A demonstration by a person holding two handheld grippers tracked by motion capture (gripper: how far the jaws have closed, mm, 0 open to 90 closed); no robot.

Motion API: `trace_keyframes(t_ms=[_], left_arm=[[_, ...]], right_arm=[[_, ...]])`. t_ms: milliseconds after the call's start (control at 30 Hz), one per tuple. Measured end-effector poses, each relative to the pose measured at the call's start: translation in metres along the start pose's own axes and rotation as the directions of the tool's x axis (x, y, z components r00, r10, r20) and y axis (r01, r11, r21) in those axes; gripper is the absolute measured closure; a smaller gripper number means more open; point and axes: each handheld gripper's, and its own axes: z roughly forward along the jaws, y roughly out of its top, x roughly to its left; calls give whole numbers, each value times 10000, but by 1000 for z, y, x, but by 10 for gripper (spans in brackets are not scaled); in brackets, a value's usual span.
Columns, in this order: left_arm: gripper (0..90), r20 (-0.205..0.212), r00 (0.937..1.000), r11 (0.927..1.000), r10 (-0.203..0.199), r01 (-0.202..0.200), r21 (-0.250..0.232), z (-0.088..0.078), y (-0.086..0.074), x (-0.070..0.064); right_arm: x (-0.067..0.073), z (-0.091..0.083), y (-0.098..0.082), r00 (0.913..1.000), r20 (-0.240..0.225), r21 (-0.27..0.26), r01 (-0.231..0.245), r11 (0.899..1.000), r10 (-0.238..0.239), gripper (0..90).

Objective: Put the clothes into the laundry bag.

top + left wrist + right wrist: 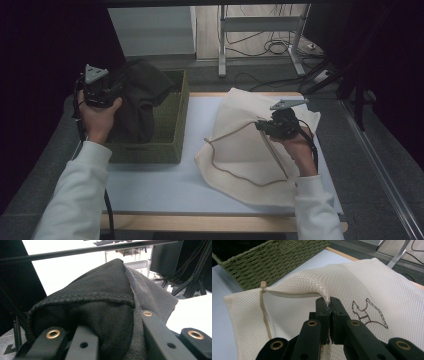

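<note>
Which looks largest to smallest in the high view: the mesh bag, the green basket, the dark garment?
1. Mesh bag, spread widest across the table.
2. Green basket.
3. Dark garment, lifted from the basket by the left gripper.
Basket and garment look close; the garment partly hides the basket, so that order is unsure.

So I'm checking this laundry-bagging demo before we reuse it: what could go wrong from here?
1. The right gripper pinches only a thin fold of the mesh laundry bag by its zipper; the edge could slip free and the mouth fall shut.
2. The left gripper holds the dark garment bunched above the green wicker basket; its hanging part may snag on the rim.
3. The garment looks bulky against the bag's opening, so it may catch there.
</note>
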Motion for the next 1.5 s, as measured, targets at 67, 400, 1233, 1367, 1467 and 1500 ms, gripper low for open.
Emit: trace_keyframes(t_ms=[67,400,1233,1367,1467,1500], left_arm=[[789,35,10000,10000,39,-38,-63,-3,3,-1],[789,231,9997,9993,50,-41,-382,-15,12,-4],[789,886,9960,9963,-69,144,-848,-32,31,-11],[789,943,9955,9958,-33,119,-905,-33,33,-14],[789,1039,9946,9950,-43,146,-984,-36,33,-17],[789,1074,9942,9949,7,102,-1007,-38,33,-19]], right_arm=[[0,0,0,10000,11,-28,15,10000,-15,861],[-1,0,0,10000,-17,-17,7,10000,-7,861],[-1,0,-1,10000,10,-24,53,10000,-53,862],[-1,0,-1,10000,21,-11,49,10000,-49,862],[-1,-1,-1,10000,49,-51,67,10000,-66,862],[-1,-1,-1,10000,57,-59,63,10000,-63,862]])
